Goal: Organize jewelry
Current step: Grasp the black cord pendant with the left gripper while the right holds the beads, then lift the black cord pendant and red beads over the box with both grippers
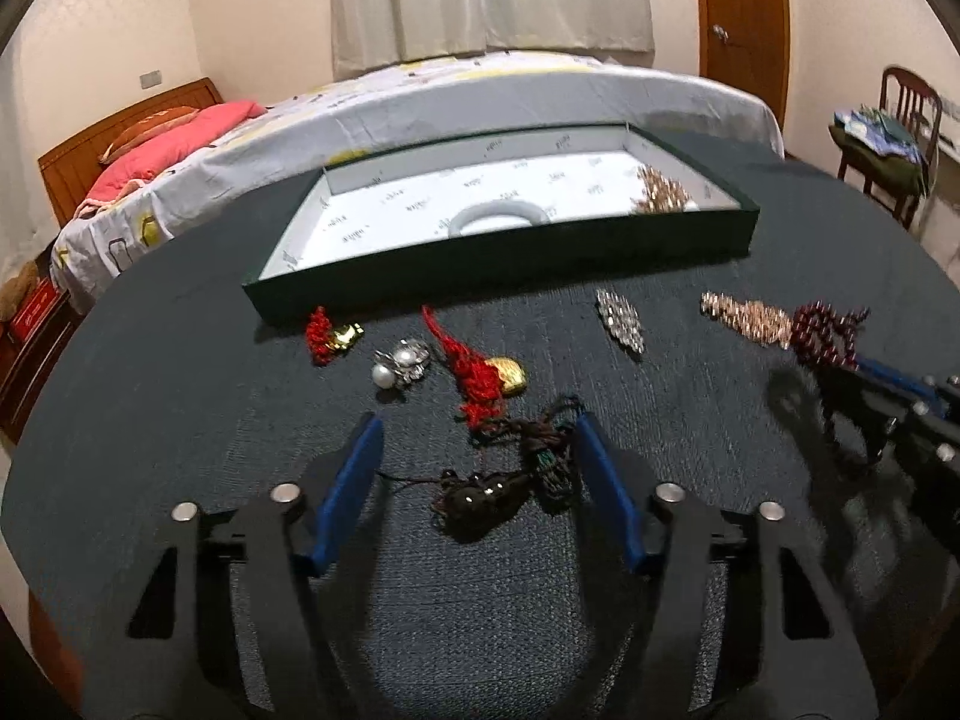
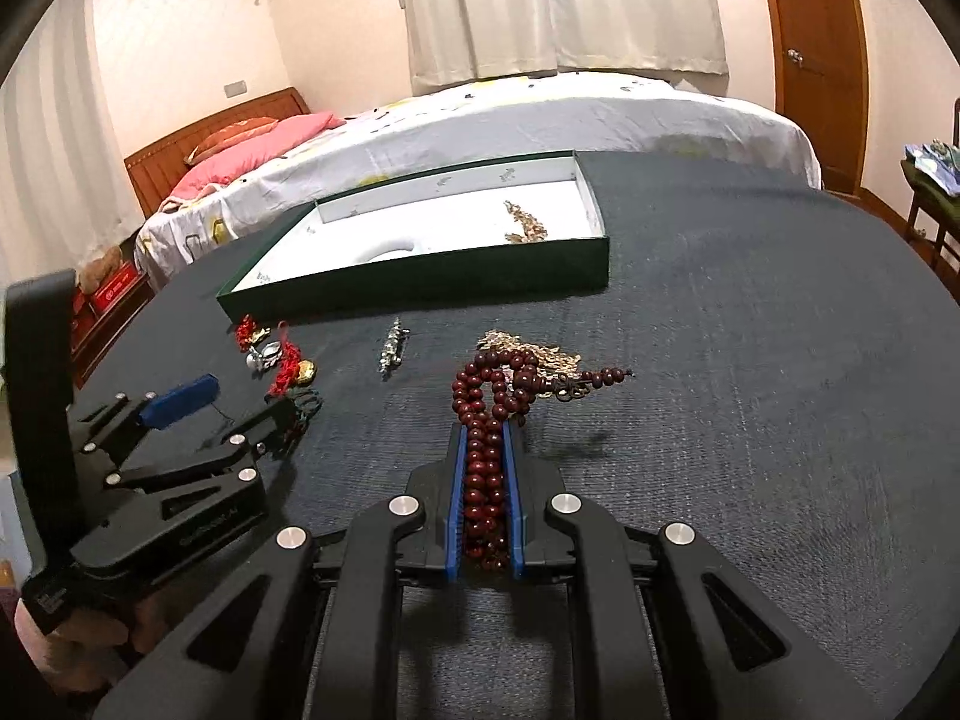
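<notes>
My left gripper is open, its blue fingers either side of a black gourd pendant on a dark cord lying on the dark table. My right gripper is shut on a dark red bead bracelet, whose loose end hangs over a gold chain. In the left wrist view the bracelet shows at the right. A green tray with a white lining holds a white bangle and a gold chain.
On the table lie two red tassels with gold charms, a pearl brooch, a crystal brooch and a gold chain. A bed stands behind the table, a chair at the right.
</notes>
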Demonstrator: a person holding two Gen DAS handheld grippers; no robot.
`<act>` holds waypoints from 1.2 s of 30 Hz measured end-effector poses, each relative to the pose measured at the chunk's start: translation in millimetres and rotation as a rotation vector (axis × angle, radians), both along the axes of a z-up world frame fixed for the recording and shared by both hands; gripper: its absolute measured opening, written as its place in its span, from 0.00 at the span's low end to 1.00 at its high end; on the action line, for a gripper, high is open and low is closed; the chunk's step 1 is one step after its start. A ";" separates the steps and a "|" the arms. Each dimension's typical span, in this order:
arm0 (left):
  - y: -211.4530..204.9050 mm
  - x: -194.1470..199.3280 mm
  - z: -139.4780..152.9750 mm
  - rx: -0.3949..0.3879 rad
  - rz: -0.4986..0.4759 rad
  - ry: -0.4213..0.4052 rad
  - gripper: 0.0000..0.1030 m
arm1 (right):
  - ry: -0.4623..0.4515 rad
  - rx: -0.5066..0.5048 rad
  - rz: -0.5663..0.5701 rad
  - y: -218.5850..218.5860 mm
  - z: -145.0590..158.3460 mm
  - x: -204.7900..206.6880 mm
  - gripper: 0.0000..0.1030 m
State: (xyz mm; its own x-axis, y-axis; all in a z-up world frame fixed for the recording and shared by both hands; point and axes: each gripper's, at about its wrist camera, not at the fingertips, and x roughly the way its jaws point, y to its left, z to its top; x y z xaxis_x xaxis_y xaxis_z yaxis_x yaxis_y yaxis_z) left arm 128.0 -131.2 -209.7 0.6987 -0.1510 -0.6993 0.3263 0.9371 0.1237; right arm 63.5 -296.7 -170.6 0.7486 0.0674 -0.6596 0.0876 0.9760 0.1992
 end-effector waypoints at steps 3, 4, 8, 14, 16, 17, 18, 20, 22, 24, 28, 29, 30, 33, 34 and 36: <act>-0.8 1.1 -3.0 -0.002 -0.014 0.021 0.53 | 0.001 0.016 -0.003 -3.5 -1.6 0.3 0.12; -0.8 0.2 -3.2 -0.004 -0.019 0.022 0.51 | 0.003 0.023 -0.003 -4.4 -2.6 0.7 0.12; -2.3 -3.6 -4.2 -0.026 -0.069 0.038 0.35 | 0.007 0.039 -0.004 -6.4 -5.6 1.3 0.12; -6.9 -6.2 -5.3 -0.022 -0.105 0.040 0.19 | 0.010 0.051 -0.006 -9.7 -8.3 2.5 0.12; -5.8 -5.3 -4.7 -0.034 -0.109 0.051 0.19 | 0.013 0.055 -0.006 -10.0 -9.5 2.9 0.12; -5.2 -4.7 -4.5 -0.040 -0.108 0.055 0.18 | 0.013 0.055 -0.006 -9.8 -9.9 2.8 0.12; -3.7 -4.7 -4.3 -0.049 -0.109 0.058 0.18 | 0.014 0.057 -0.005 -9.9 -10.5 2.8 0.12; -0.8 -5.2 -3.7 -0.067 -0.105 0.067 0.18 | 0.014 0.058 -0.005 -10.1 -11.0 3.1 0.12; 1.3 -5.1 -2.7 -0.076 -0.097 0.069 0.16 | 0.013 0.058 -0.006 -10.0 -11.1 2.8 0.12; 3.5 -7.0 0.4 -0.081 -0.097 0.052 0.09 | 0.013 0.058 -0.004 -9.8 -11.3 3.2 0.12; 5.4 -9.3 7.1 -0.090 -0.096 0.034 0.09 | 0.009 0.056 0.001 -8.7 -11.5 2.8 0.12; 6.2 -9.6 7.8 -0.093 -0.096 0.031 0.09 | 0.010 0.052 0.003 -7.9 -11.6 2.7 0.12; 6.4 -10.0 8.1 -0.094 -0.097 0.030 0.09 | 0.009 0.051 0.003 -7.5 -11.6 2.7 0.12; 8.9 -11.4 9.7 -0.098 -0.091 0.025 0.09 | 0.006 0.049 0.005 -6.3 -10.7 2.3 0.12; 9.7 -12.3 10.4 -0.099 -0.089 0.023 0.09 | 0.003 0.046 0.005 -5.7 -10.0 2.0 0.12; 12.9 -13.6 13.5 -0.111 -0.087 0.016 0.08 | -0.002 0.046 0.007 -4.9 -8.6 1.4 0.12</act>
State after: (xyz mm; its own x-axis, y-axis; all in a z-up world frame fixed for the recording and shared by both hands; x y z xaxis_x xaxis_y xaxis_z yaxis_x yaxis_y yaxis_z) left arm 114.4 -118.3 -196.2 0.6683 -0.2873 -0.6861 0.4080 0.9129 0.0151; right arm 65.0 -301.6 -179.2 0.7496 0.1031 -0.6538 0.0803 0.9663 0.2444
